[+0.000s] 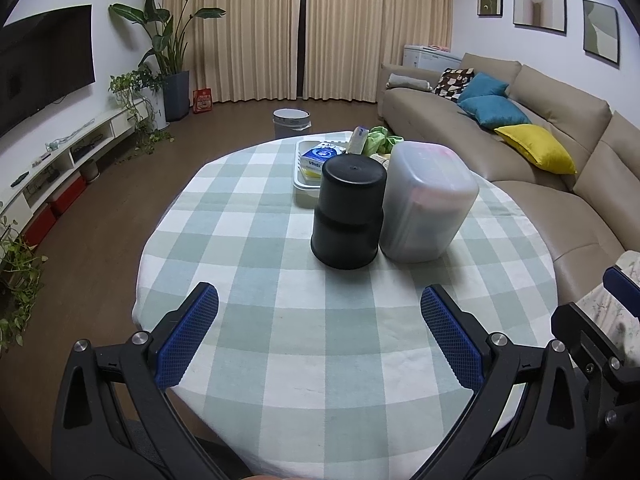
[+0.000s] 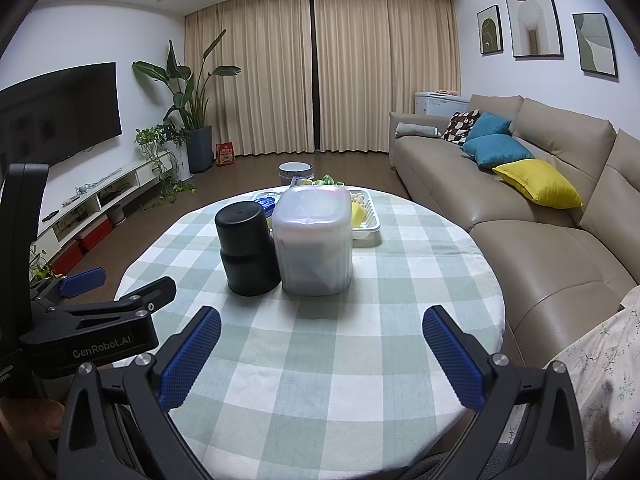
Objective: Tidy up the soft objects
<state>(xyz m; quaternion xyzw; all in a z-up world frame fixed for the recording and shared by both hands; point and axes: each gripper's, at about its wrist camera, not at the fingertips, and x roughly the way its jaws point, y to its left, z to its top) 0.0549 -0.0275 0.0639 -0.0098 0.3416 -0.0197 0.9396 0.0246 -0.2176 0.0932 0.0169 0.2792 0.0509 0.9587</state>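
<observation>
Left gripper & right gripper: black plastic arms, silver screws, blue cross-hatched pads. White "GenRobot.AI" lettering on the left one's side. Floral cream sleeve.

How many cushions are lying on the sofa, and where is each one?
4. On the sofa, from far to near: a patterned brown-and-white cushion, a blue cushion, a second blue cushion in front of it, and a yellow cushion. Others may be hidden out of view.
</observation>
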